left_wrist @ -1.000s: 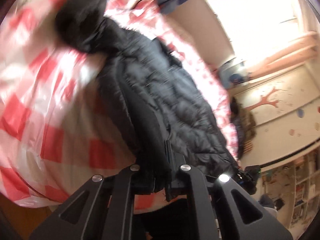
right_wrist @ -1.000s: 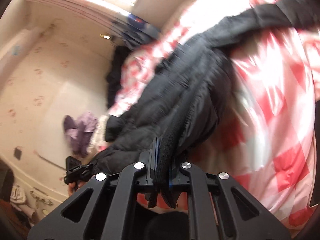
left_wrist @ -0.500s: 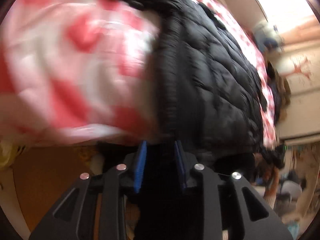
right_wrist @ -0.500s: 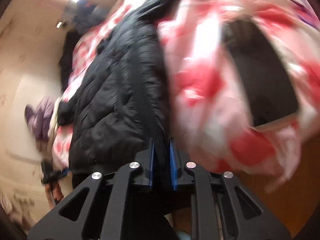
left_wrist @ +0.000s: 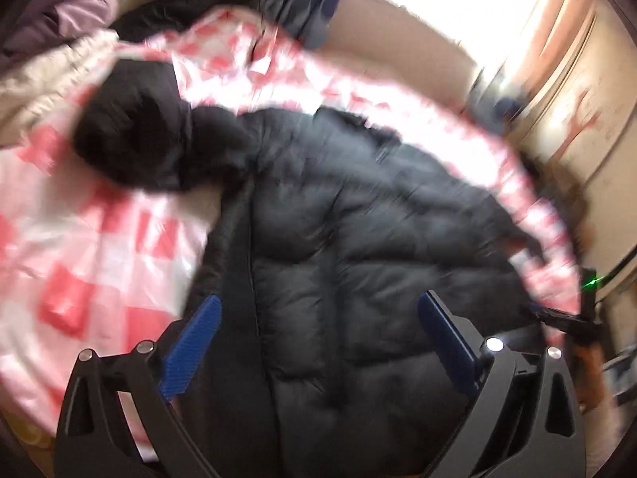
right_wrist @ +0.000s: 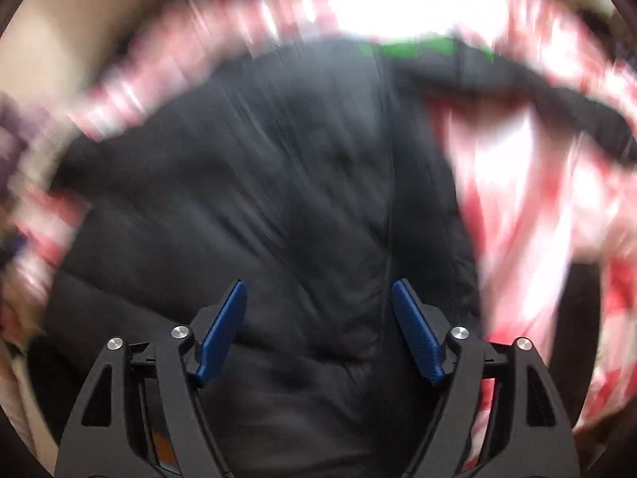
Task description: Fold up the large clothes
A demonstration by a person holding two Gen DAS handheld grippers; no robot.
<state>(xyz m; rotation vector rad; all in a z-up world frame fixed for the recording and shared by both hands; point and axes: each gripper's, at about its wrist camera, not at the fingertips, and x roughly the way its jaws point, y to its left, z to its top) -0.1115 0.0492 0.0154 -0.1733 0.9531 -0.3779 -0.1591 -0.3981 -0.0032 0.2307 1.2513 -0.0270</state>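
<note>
Nearest in the left wrist view, the left gripper [left_wrist: 318, 342] has its blue pads spread wide, one at 8 o'clock and one at 4 o'clock; its jaws have just been opening, and nothing is pinched between them — the black puffer jacket [left_wrist: 358, 247] lies below and beyond the pads, not pressed by either. In the right wrist view the right gripper [right_wrist: 318, 330] is likewise spread, its jaws having just been opening, with the jacket's dark quilted cloth [right_wrist: 278, 199] filling the gap behind the pads but free of them. The jacket lies flat on the bed, on a red-and-white checked sheet [left_wrist: 91, 247], running from the near edge at 6 o'clock up to the middle of the left view. Its hood [left_wrist: 135, 135] lies toward 10 o'clock, rumpled on the sheet. In the right view a sleeve [right_wrist: 557, 99] reaches away toward 2 o'clock across the sheet [right_wrist: 517, 207]. Farther off in the left view, at 10 o'clock, a cream garment [left_wrist: 51, 75] and a lilac one [left_wrist: 79, 4] are heaped at the bed's far side, with a dark heap [left_wrist: 187, 0] at 11 o'clock. No container shows in either view — both views are blurred.
</note>
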